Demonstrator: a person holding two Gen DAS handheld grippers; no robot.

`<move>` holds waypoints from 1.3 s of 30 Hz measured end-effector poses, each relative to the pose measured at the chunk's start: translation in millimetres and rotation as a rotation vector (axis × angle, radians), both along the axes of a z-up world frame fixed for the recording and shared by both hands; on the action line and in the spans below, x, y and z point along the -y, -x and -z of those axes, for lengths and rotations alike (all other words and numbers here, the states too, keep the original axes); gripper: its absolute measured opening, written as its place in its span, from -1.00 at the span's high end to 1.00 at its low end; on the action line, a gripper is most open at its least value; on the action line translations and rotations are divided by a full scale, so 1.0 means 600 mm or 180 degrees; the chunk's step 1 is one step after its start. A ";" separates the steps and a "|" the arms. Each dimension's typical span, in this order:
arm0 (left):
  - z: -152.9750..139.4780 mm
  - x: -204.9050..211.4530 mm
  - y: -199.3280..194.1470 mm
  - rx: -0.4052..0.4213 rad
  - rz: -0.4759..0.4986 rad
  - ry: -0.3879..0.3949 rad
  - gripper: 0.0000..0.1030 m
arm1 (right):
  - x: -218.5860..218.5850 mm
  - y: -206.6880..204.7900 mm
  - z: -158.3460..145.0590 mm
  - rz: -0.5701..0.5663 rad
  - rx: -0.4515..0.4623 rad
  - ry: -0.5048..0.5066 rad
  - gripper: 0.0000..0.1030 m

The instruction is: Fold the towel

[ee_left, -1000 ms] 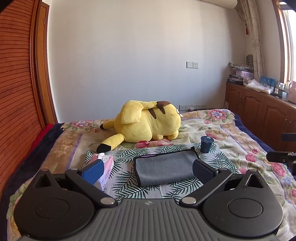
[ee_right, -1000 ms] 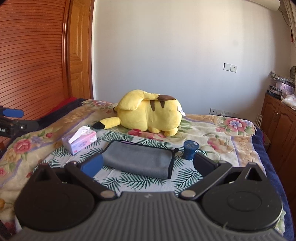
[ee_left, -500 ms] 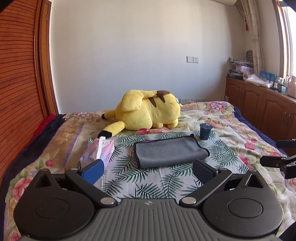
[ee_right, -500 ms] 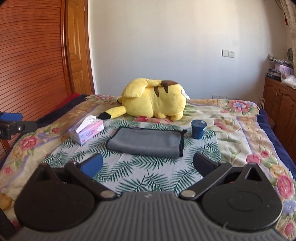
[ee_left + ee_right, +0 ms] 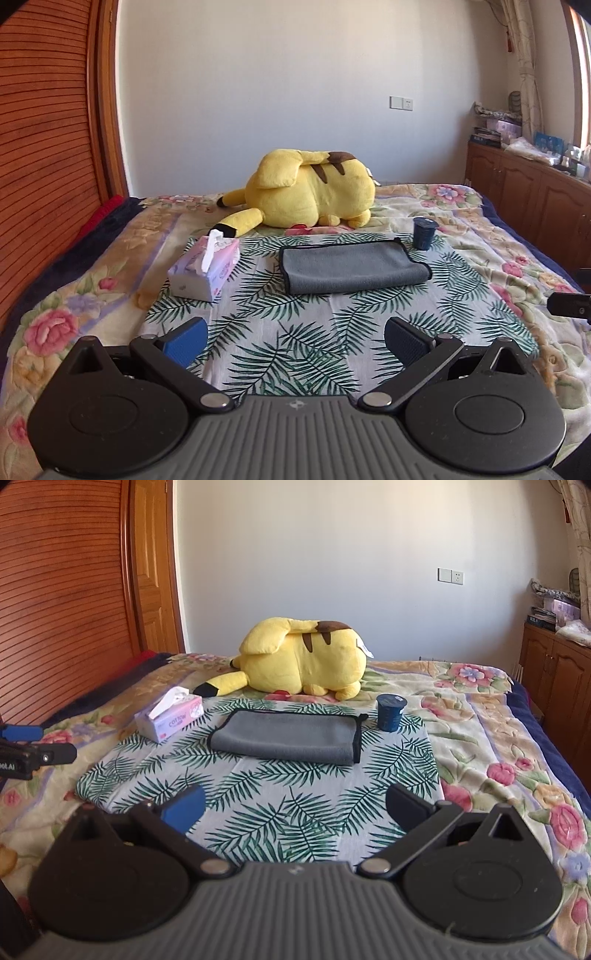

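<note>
**Both tools spread wide, folded towel lying ahead on the bed**

While the left tool (image 5: 295,341) hangs above the near edge of the palm-leaf cloth (image 5: 295,332), its two fingers stand far apart with nothing between them, the blue pad (image 5: 186,339) on one side and the dark pad (image 5: 404,339) on the other. Ahead of it in the left wrist view, the grey towel (image 5: 351,266) lies folded flat on that cloth, well apart from the tool. A tissue box (image 5: 205,267) sits just left of the towel, and a small dark blue cup (image 5: 424,233) stands upright near its far right corner. Behind them a yellow plush toy (image 5: 306,197) lies on the floral bedspread (image 5: 498,243). At the right edge, part of the other tool (image 5: 569,304) shows.

In the right wrist view, the right tool (image 5: 295,808) is likewise spread wide and holds nothing, hovering over the near part of the palm-leaf cloth (image 5: 280,812). The towel (image 5: 286,736) lies beyond it, folded, its black-trimmed edge towards the cup (image 5: 390,712). The tissue box (image 5: 170,720) rests to the towel's left, the plush toy (image 5: 303,657) behind. The left tool (image 5: 33,751) shows at the left edge, above the bedspread (image 5: 491,738).
</note>
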State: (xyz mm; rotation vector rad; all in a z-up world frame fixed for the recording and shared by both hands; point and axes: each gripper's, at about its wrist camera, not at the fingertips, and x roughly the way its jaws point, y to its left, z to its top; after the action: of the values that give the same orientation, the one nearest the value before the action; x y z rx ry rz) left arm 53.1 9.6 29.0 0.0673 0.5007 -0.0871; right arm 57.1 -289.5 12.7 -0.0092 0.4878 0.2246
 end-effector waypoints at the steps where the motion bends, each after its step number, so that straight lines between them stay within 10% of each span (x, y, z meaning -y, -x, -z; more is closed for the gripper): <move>1: 0.004 0.002 0.001 -0.0001 -0.0017 -0.0016 -0.68 | -0.002 0.002 0.003 0.0005 0.0013 -0.0001 -1.00; 39: 0.074 0.018 0.031 0.0228 0.0010 -0.0111 -0.68 | 0.005 0.026 0.059 0.0411 0.0198 -0.0237 -1.00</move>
State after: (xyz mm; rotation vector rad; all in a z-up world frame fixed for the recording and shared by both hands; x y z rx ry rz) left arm 34.7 -1.3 -15.6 0.1051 0.4304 -0.0787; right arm 41.7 -292.3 -22.6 0.0875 0.4163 0.1153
